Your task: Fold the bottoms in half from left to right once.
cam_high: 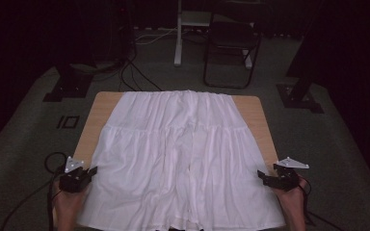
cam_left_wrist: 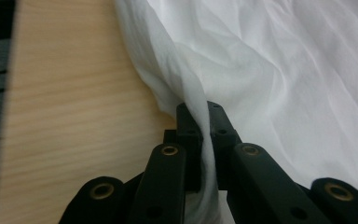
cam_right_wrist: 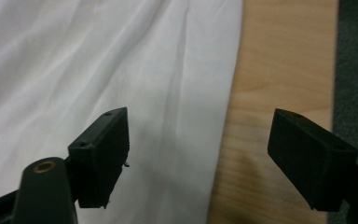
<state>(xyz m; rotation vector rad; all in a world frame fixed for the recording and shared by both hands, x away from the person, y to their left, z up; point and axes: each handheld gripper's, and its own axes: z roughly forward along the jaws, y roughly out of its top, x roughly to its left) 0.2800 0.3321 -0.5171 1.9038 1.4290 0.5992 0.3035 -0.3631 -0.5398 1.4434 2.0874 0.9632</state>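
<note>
The left gripper (cam_left_wrist: 205, 140) pinches the white pleated cotton skirt's (cam_high: 183, 159) edge to lift it; the right gripper (cam_right_wrist: 198, 158) straddles the opposite hem, wide open.

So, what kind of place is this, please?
Probably a dim lab or recording studio: a wooden table stands on grey carpet, with cables and a folding chair behind it.

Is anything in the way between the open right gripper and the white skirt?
Nothing visible is. The right gripper hangs open over the edge of the white skirt and the bare wooden table, with only air between its fingers.
</note>
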